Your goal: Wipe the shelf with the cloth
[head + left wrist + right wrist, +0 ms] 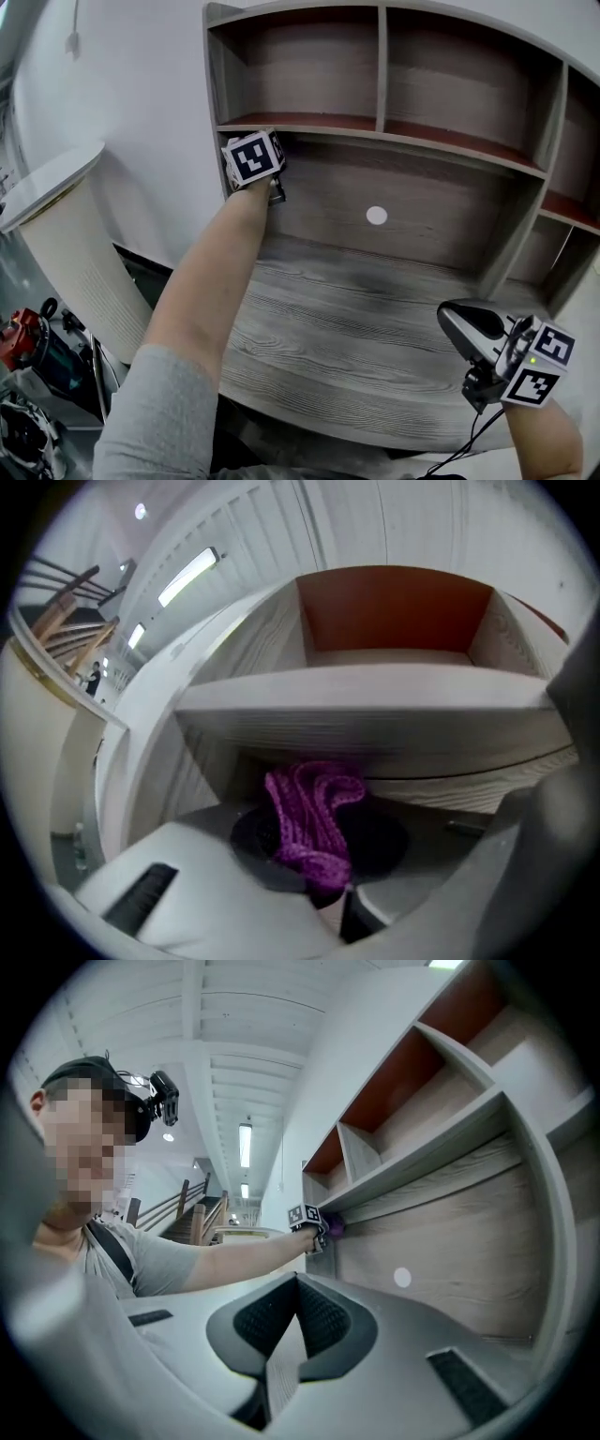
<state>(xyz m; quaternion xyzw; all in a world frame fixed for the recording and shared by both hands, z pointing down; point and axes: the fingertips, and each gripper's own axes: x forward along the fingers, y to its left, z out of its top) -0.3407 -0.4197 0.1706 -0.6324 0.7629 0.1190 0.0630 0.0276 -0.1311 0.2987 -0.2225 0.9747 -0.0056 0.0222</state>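
Purple knit cloth (314, 822), bunched lengthwise, points from the left gripper's (323, 878) pinching jaws toward the woodgrain shelf (375, 705); the right gripper's (298, 1321) jaws are pressed together.

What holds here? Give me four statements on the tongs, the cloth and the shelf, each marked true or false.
1. The left tongs are shut on a purple cloth. True.
2. The cloth lies flat on the desk top. False: it is held up at the left end of the shelf, just under its board.
3. The right tongs grip a second cloth. False: they are shut with nothing between them, low over the desk top.
4. A white round dot sits on the back panel below the shelf. True.
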